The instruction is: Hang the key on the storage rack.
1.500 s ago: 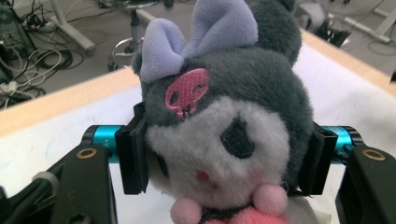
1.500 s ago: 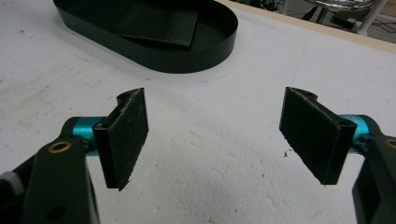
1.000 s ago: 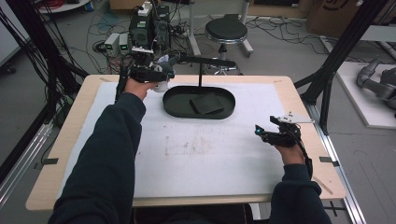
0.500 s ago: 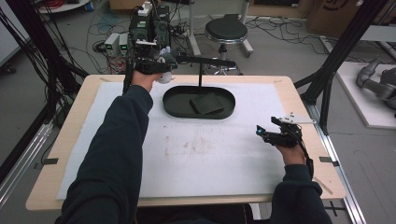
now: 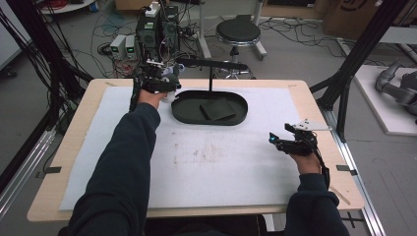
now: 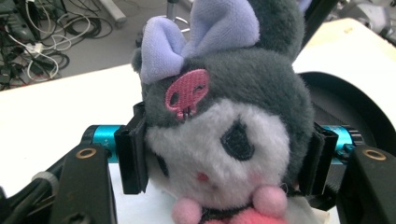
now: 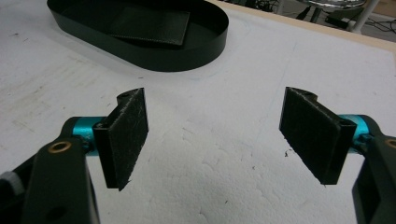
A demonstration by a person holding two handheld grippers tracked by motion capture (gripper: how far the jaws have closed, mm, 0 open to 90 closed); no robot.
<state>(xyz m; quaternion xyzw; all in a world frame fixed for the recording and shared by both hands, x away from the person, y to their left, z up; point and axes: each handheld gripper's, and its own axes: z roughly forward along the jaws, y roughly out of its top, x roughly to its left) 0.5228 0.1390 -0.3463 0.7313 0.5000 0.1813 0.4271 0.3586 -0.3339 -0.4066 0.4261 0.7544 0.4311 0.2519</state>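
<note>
While the left tongs (image 6: 224, 154) clamp a grey-and-white plush doll (image 6: 224, 130) with a lilac bow by both sides of its head, they hang at the far left of the tabletop (image 5: 69, 147), just beside the black oval tray (image 5: 209, 120). The right tongs (image 7: 219, 135) rest near the right edge, spread wide with nothing between them. A good placement likely means lowering gently, keeping the doll upright, and releasing only once it sits steady.
</note>
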